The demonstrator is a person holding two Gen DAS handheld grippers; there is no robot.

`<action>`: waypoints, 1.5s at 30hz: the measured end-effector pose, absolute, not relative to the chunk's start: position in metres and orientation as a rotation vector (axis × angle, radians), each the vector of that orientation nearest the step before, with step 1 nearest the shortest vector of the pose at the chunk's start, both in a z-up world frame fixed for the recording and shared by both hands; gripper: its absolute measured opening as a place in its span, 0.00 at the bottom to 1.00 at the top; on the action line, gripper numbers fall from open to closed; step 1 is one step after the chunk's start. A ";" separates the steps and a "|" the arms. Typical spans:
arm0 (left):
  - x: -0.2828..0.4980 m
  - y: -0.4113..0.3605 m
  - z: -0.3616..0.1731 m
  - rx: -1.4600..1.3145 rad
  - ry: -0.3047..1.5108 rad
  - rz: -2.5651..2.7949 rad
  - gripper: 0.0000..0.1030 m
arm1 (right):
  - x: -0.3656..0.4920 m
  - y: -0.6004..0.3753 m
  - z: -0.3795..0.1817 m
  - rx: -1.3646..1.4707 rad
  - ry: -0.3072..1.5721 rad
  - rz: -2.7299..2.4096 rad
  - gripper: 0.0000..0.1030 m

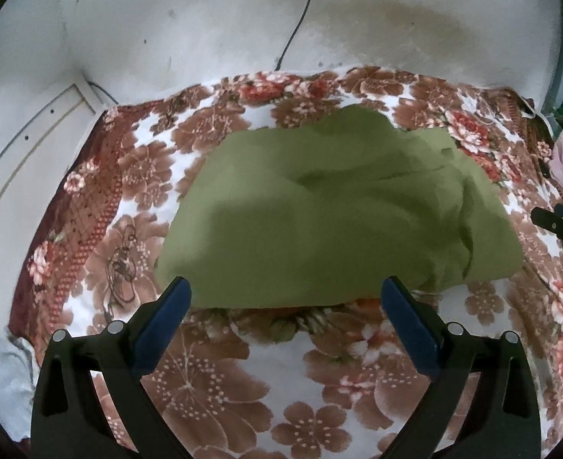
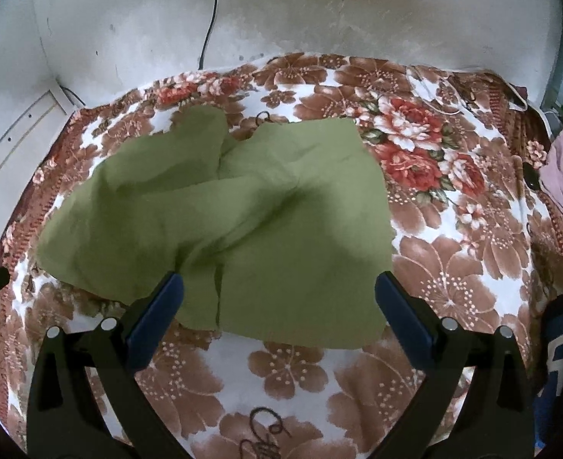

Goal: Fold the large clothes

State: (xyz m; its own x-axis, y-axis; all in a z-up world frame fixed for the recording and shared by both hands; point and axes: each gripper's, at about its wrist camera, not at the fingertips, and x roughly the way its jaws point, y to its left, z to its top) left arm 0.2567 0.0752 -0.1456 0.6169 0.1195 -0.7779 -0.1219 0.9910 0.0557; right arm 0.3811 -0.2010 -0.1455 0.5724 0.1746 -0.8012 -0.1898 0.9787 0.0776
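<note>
Olive-green cloth, the large garment [image 1: 331, 210], lies loosely folded on a bed covered by a floral blanket [image 1: 212, 375] of brown and red blooms on white. In the left wrist view it fills the middle of the frame, its long axis running from lower left toward upper right, with a rounded hump at the far end and creased folds bunched along its right side. In the right wrist view the same garment [image 2: 243, 222] spreads from the left edge toward the centre, a flap pointing to the upper left and a straighter edge at the right.

Left gripper [image 1: 285, 294] hovers at the bottom of its frame, its blue-padded fingers [image 1: 163, 325] spread wide, just over the near hem and pinching nothing. Right gripper [image 2: 279, 290] likewise stands spread apart over the near edge of the cloth, empty.

Beyond the bed a stained white wall [image 1: 205, 30] rises across the top, with a black cable [image 1: 296, 26] hanging down it. A pink cloth [image 2: 562, 164] sits at the right edge.
</note>
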 end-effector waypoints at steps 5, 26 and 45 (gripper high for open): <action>0.265 0.108 -0.173 -0.120 0.914 0.174 0.95 | 0.397 -0.186 -0.160 -0.035 0.952 0.219 0.95; 0.239 0.234 -0.336 -1.314 0.518 0.147 0.95 | 0.485 -0.118 -0.209 -0.154 0.953 0.234 0.95; 0.350 0.202 -0.288 -1.050 0.521 0.075 0.95 | 0.509 -0.114 -0.258 -0.158 1.015 0.237 0.95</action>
State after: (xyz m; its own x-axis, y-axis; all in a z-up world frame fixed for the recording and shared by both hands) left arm 0.3501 0.2025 -0.2883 0.8766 -0.1848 -0.4443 -0.3022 0.5072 -0.8071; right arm 0.5086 -0.1144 -0.2575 0.5055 0.1220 -0.8542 -0.2684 0.9631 -0.0212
